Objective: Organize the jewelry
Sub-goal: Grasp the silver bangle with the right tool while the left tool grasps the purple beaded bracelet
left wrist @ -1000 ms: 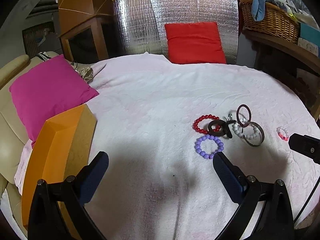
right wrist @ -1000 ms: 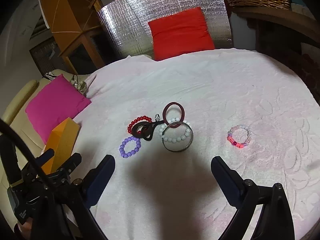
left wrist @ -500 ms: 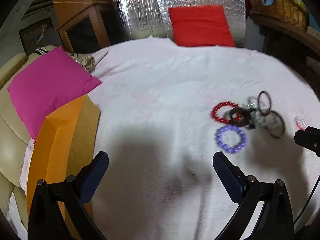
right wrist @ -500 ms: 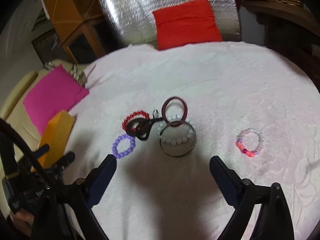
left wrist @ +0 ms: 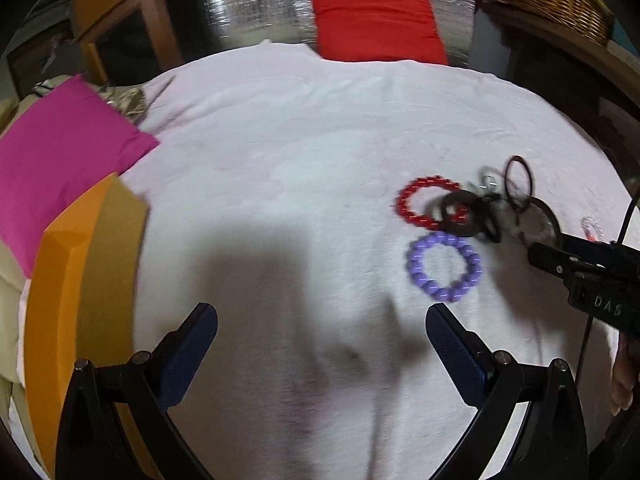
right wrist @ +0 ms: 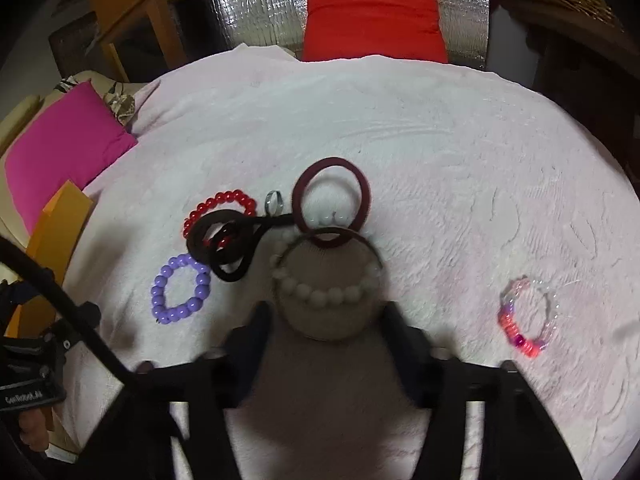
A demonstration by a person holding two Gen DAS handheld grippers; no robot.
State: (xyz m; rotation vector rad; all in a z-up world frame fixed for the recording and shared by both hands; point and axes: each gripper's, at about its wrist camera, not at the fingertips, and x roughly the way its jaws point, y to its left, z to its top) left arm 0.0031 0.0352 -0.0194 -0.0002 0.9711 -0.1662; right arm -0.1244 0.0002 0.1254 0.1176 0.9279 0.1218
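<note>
Left gripper is hovering with jaws spread wide and empty over the pale pink cloth, beside the orange box and short of the purple bead bracelet. Right gripper is straddling the metal bangle and white bead bracelet, jaws narrowed but not visibly clamped. Risk: the maroon hair tie and black cord are overlapping this cluster, so lifting could drag them and the red bead bracelet.

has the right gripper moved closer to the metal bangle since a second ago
Yes. The right gripper has advanced toward the metal bangle, whose near rim now lies between its blurred fingers; before, it stood well short of the bangle.
</note>
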